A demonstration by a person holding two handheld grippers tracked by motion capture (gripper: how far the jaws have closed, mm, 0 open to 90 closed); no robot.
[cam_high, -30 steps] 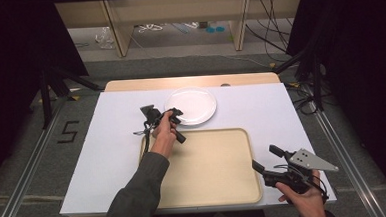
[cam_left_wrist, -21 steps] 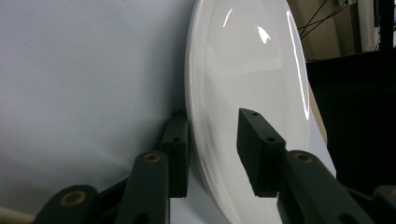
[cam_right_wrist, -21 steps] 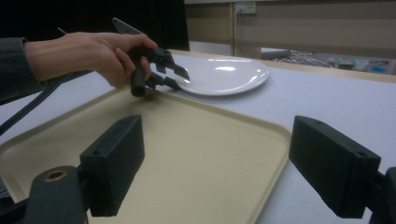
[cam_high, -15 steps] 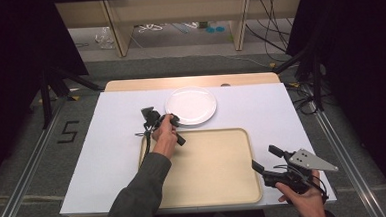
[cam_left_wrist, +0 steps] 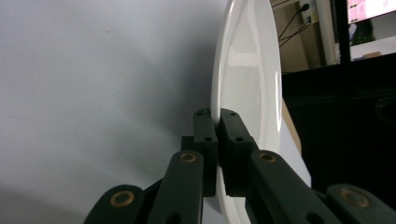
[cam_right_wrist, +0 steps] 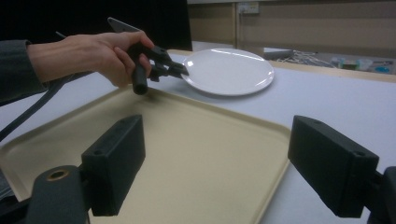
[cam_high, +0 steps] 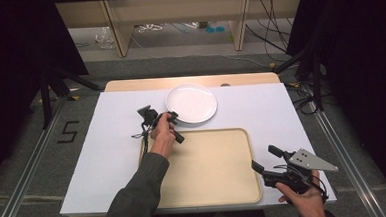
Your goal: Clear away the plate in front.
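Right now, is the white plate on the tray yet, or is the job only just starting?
Only just starting. Done: the left gripper has its fingers shut on the near rim of the white plate. In hand: that grip; the plate rests on the white table cover, beyond the tray. Probably left: carrying the plate onto the tray, which holds nothing. The right gripper waits open at the tray's right edge.
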